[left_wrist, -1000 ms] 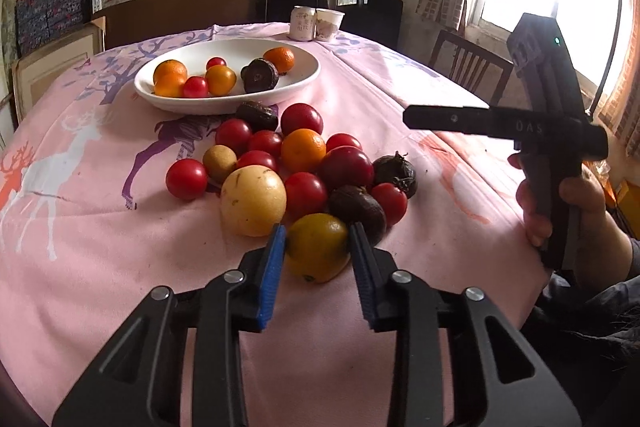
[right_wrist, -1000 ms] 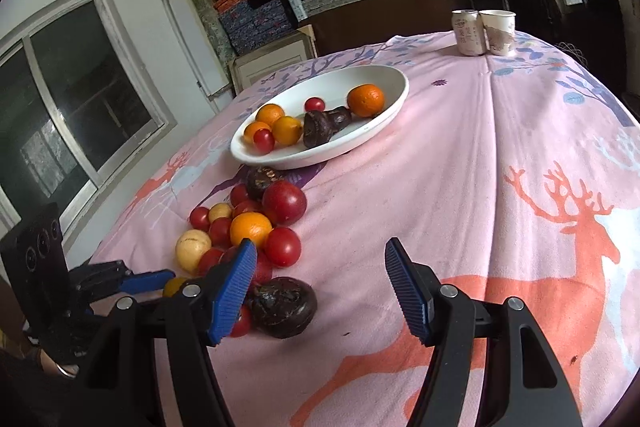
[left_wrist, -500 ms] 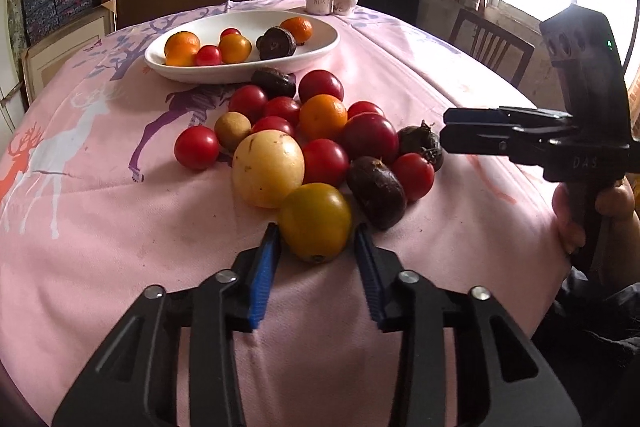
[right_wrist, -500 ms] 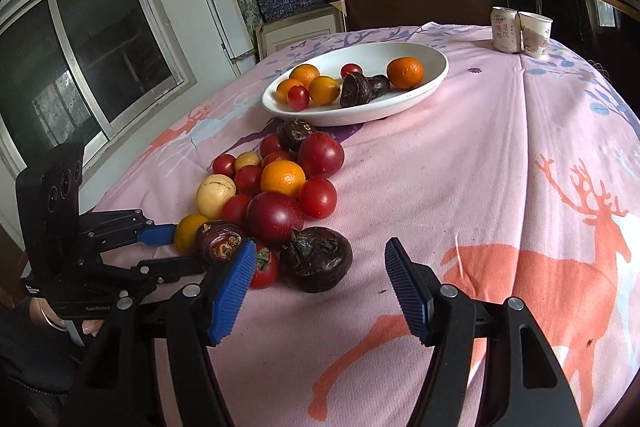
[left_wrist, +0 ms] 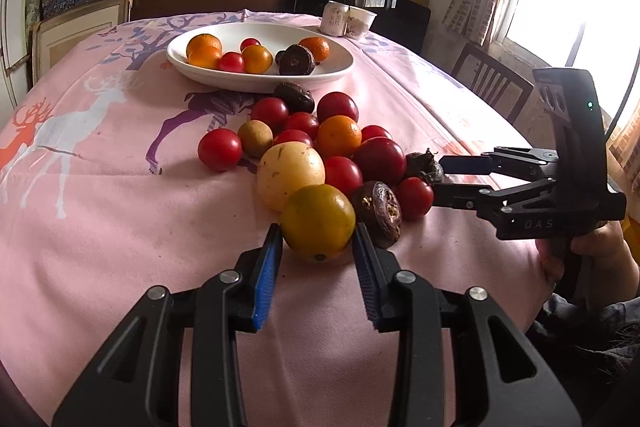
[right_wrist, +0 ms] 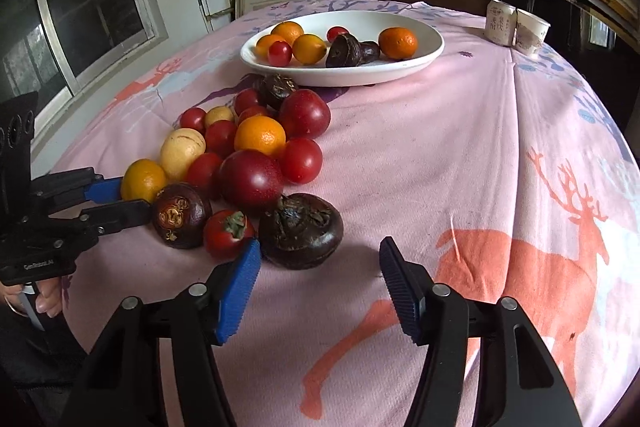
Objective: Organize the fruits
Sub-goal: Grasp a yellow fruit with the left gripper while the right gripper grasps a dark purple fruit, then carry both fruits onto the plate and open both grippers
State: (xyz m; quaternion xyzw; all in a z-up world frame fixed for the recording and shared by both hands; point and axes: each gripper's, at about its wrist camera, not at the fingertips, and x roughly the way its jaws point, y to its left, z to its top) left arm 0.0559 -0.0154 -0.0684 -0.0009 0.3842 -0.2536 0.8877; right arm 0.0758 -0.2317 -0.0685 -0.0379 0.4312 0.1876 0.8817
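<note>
Two grippers work at the fruit pile on the table (left_wrist: 100,211). The left gripper (left_wrist: 316,255) clamps the orange (left_wrist: 318,223) at the pile's near edge. The right gripper (right_wrist: 320,267) is closing, nothing pinched yet; it should centre on the dark fruit (right_wrist: 301,235) beside its left pad, then carry gently to the bowl (right_wrist: 400,75).

Right gripper (right_wrist: 320,267) closing near mangosteen (right_wrist: 301,235), fruit pile (right_wrist: 248,147), white bowl (right_wrist: 424,55)
</note>
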